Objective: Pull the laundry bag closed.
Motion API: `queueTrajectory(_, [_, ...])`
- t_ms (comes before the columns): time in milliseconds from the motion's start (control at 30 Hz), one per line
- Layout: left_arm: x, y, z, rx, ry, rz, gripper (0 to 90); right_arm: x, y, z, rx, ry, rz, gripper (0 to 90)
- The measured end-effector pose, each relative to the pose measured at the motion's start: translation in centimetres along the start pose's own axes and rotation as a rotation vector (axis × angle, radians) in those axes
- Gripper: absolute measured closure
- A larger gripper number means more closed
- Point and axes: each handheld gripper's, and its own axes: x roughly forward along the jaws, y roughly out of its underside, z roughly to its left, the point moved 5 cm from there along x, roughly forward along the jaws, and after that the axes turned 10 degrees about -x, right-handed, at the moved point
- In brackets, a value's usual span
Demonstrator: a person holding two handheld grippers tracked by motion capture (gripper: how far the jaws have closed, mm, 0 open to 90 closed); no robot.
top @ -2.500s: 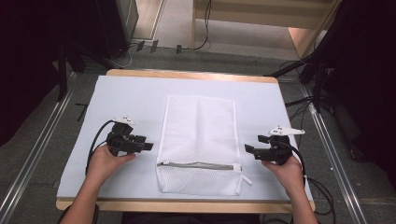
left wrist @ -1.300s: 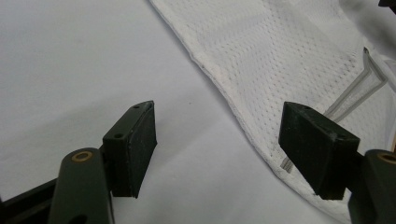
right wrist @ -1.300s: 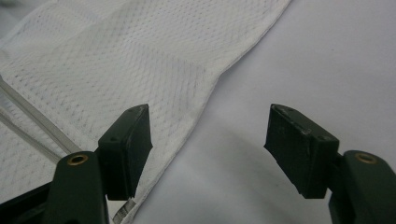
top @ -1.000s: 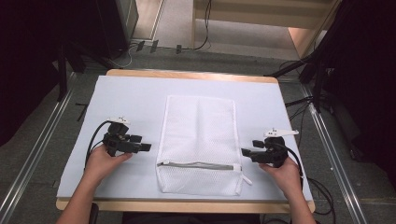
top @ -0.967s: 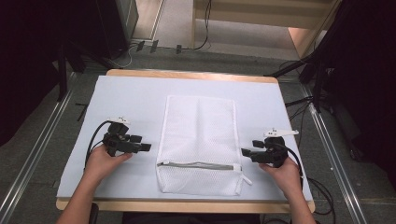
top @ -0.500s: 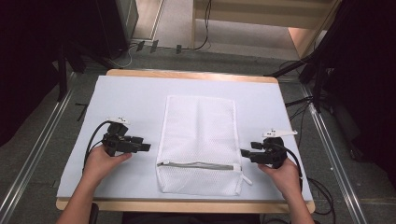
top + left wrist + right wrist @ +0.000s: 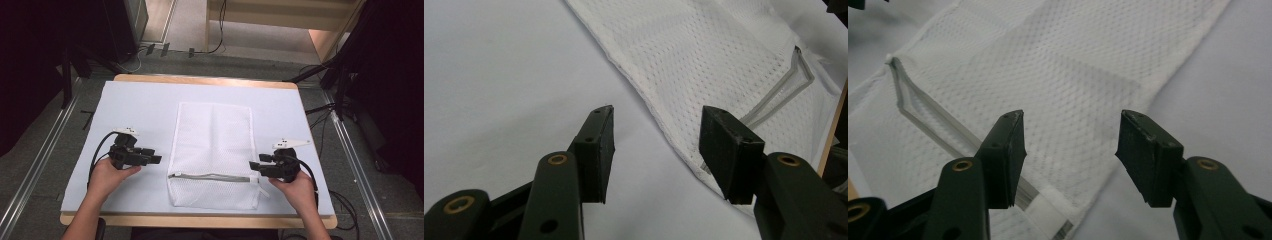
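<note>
Bag: white mesh laundry bag (image 7: 212, 152) lies flat mid-table on the pale blue cover (image 7: 140, 107), long axis running away from the person
Zipper: grey zipper (image 7: 210, 177) crosses the bag near its close end, at right angles to the long axis
Left claw: left claw (image 7: 155, 159) just off the bag's left edge, pointing inward at it; jaws have just been closing, spread partway, nothing pinched; in the left gripper view the bag's hem passes under the gap
Right claw: right claw (image 7: 253, 166) at the bag's right edge by the zipper's end, pointing inward; jaws have just been closing, part-spread, mesh beneath them but not gripped
Nearer hand: right, by a little; likely each claw takes its own side edge
Table: wooden table (image 7: 200, 80) rim shows beyond the cover
</note>
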Motion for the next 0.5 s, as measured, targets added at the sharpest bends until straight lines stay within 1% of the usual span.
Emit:
queueTrajectory(67, [0.0, 0.0, 0.0, 0.0, 0.001, -0.001, 49.1, 0.2, -0.3, 0.4, -0.006, -0.009, -0.002, 47.3])
queueTrajectory(133, [0.1, 0.0, -0.2, -0.006, 0.014, -0.005, 49.1, 0.4, -0.5, 0.8, -0.016, -0.014, -0.006, 47.6])
queueTrajectory(267, [0.3, 0.1, -0.4, 0.01, 0.015, 0.0, 50.3, 0.9, -0.9, 1.8, -0.031, -0.036, 0.005, 50.2])
queueTrajectory(367, [0.4, 0.3, -0.5, 0.025, 0.024, 0.004, 51.6, 1.3, -1.3, 2.6, -0.035, -0.051, 0.003, 54.2])
queueTrajectory(433, [0.5, 0.4, -0.4, 0.013, 0.02, -0.002, 55.0, 1.5, -1.6, 3.0, -0.025, -0.062, 0.007, 56.0])
queueTrajectory(500, [0.5, 0.4, -0.3, 0.006, 0.02, -0.002, 58.3, 1.7, -1.9, 3.5, -0.028, -0.076, 0.007, 57.5])
